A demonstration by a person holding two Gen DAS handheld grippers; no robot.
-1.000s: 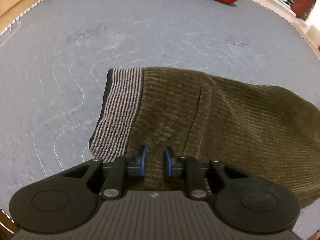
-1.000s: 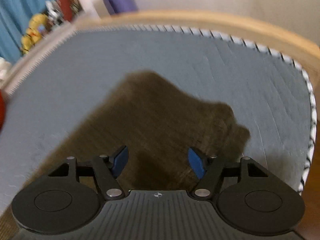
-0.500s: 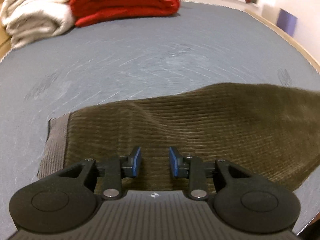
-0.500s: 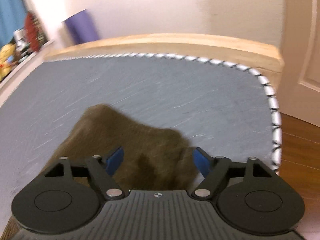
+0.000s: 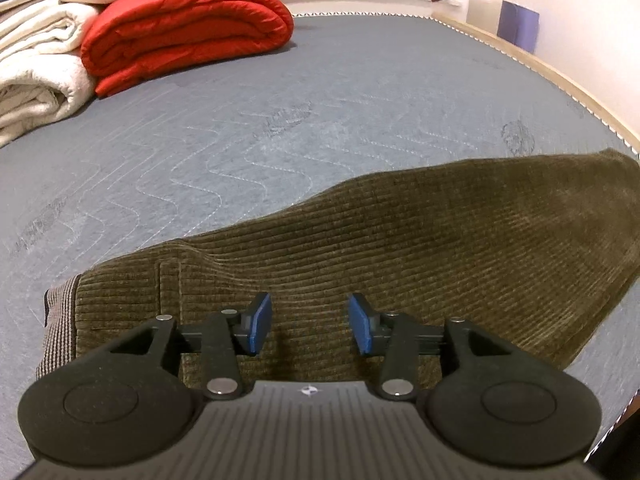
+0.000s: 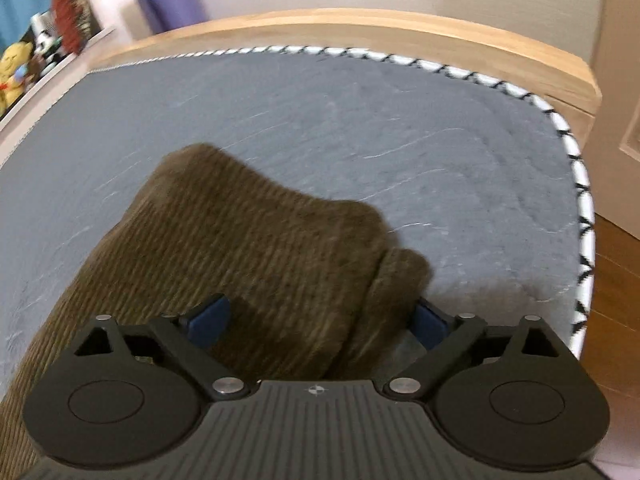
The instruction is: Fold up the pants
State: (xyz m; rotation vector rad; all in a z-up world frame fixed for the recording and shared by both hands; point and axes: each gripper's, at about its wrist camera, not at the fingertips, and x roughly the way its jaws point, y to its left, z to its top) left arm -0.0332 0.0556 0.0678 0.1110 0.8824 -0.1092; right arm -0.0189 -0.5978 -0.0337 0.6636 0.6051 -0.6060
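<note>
Claws (image 5: 310,322) (image 6: 316,320) tilt downward over pants (image 5: 400,248), jaws opening.

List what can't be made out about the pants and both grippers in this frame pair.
- Left wrist view: near edge of the pants is hidden behind the left gripper, whose jaws are opening with nothing pinched; the right end is cut by the frame edge.
- Right wrist view: motion blur smears the pants; the hem's layers can't be counted. Fabric bulges between the right gripper pads, jaws opening; contact unclear.
- Waistband: only a sliver shows.
</note>
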